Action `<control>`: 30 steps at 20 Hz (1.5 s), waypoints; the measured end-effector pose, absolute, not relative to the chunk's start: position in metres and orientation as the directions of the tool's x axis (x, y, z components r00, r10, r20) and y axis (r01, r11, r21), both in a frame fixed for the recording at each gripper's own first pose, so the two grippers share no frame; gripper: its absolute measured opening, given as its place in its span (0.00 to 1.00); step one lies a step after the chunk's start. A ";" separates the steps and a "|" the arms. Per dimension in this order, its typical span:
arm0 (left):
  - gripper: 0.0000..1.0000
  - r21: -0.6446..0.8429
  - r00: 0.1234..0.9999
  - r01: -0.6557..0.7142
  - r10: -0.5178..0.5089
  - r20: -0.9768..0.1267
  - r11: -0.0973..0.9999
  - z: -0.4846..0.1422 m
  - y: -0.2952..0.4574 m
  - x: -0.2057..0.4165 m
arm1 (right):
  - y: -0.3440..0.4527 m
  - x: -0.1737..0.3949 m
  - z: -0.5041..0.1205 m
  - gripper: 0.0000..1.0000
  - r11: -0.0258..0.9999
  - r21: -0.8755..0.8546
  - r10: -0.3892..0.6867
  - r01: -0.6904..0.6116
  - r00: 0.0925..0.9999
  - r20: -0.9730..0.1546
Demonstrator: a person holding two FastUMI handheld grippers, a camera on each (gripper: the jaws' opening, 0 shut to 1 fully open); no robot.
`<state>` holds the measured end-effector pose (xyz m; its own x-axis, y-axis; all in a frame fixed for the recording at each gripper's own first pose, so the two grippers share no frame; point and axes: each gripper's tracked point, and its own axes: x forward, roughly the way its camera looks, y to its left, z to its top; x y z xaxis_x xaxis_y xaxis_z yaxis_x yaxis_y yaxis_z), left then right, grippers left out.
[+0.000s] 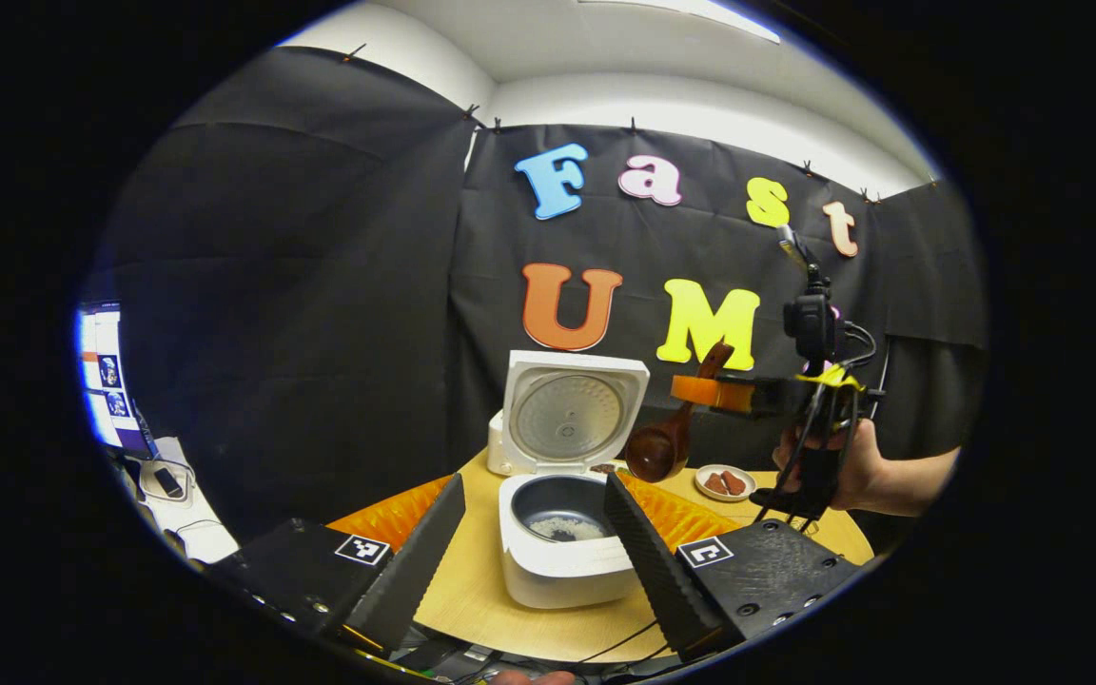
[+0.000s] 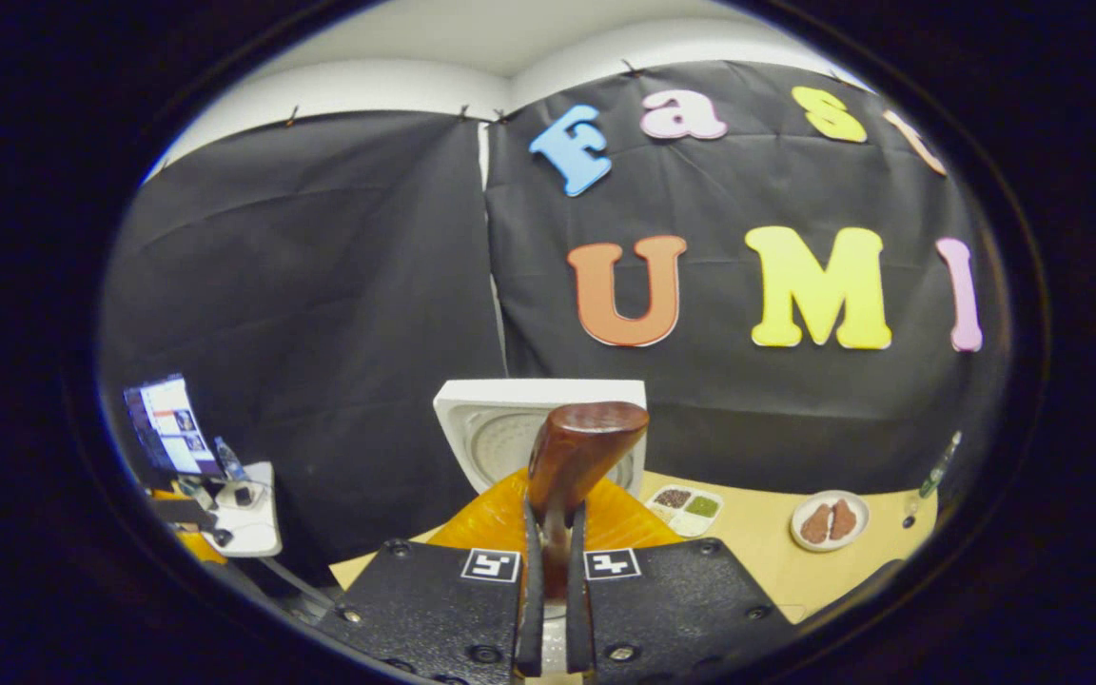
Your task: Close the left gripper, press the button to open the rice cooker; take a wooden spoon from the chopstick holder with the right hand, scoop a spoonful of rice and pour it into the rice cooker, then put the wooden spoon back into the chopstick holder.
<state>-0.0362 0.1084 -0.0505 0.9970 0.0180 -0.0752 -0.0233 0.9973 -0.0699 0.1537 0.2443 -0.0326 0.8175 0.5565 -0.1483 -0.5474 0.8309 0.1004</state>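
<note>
The white rice cooker [image 1: 562, 571] stands on the table with its lid [image 1: 569, 411] up, and a little rice lies in the dark inner pot [image 1: 562, 518]. My left gripper [image 1: 534, 533] hangs open in front of it, a finger on either side of the pot. To the right and higher, my right gripper [image 1: 729, 392], held by a hand [image 1: 852, 466], is shut on the wooden spoon [image 1: 657, 447]; the spoon's bowl hangs down beside the lid. In the right gripper view that gripper [image 2: 550, 509] clamps the spoon handle [image 2: 578, 447], with the lid [image 2: 496, 423] behind it.
A small plate [image 1: 726, 482] of brown pieces sits on the round wooden table [image 1: 472, 590] right of the cooker, also as the plate [image 2: 829, 521]. A sectioned dish [image 2: 686, 504] lies near the cooker. A monitor [image 2: 167, 428] and a side stand are far left.
</note>
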 end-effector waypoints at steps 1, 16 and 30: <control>0.94 -0.067 0.997 -0.001 -0.005 -0.076 0.998 -0.050 0.101 -0.032 | 0.232 0.149 -0.029 0.11 0.830 0.146 0.556 -0.537 0.818 -0.149; 0.94 -0.120 0.953 0.285 -0.295 -0.073 0.951 -0.057 -0.020 0.023 | -0.093 0.065 -0.097 0.11 0.879 0.465 0.043 0.107 0.953 -0.300; 0.94 -0.065 0.969 0.211 -0.217 -0.114 0.975 -0.039 -0.042 0.071 | -0.202 0.157 -0.181 0.11 0.880 0.396 -0.103 0.263 0.918 -0.382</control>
<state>0.0705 -0.0421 -0.0388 0.9694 -0.2171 -0.1145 0.2108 0.9754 -0.0645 0.1566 -0.2023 -0.1813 0.9184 -0.1026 -0.3821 0.2632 0.8796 0.3964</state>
